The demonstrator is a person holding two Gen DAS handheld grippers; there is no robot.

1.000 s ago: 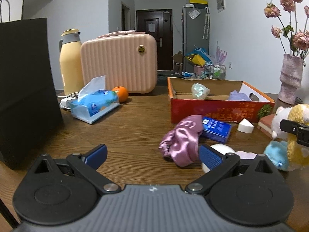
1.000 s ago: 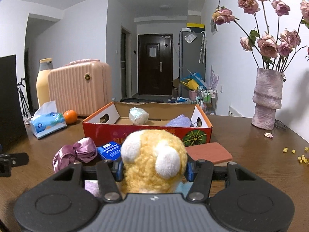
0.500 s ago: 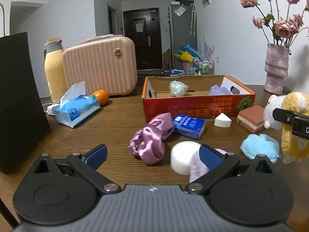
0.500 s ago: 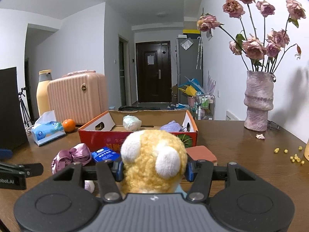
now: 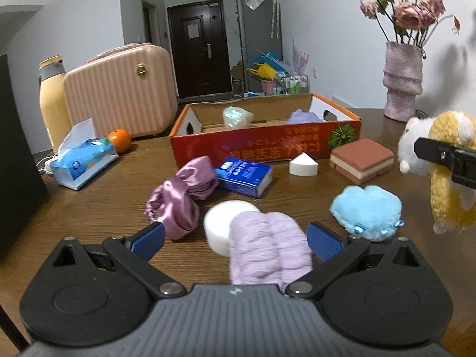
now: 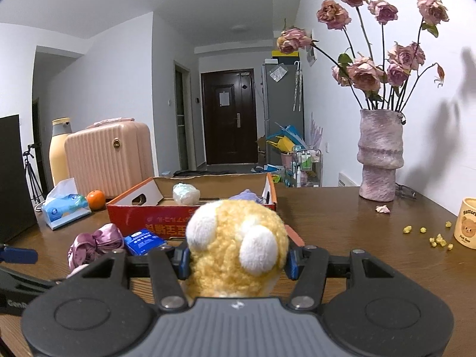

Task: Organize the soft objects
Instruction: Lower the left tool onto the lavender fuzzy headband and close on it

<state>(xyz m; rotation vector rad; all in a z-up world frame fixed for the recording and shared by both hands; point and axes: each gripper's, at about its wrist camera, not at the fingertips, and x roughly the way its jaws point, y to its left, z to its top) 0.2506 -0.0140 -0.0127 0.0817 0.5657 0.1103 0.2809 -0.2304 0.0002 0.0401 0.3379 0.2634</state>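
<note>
My right gripper is shut on a yellow and white plush toy, held above the table in front of the red cardboard box. The left wrist view shows that plush hanging at the far right. My left gripper stands open low over the table. A lilac fuzzy cloth and a white round sponge lie between its fingers, untouched by the pads. A blue plush lies to the right, a pink satin scrunchie to the left. Two soft items lie inside the box.
A blue tissue packet, a white wedge sponge and a brown layered block lie before the box. A pink case, a yellow flask, a tissue pack and an orange stand at the left. The flower vase and mug stand at the right.
My left gripper has moved right across the table, so the lilac cloth and white sponge now lie between its fingers. The right gripper has shifted sideways, still holding the plush.
</note>
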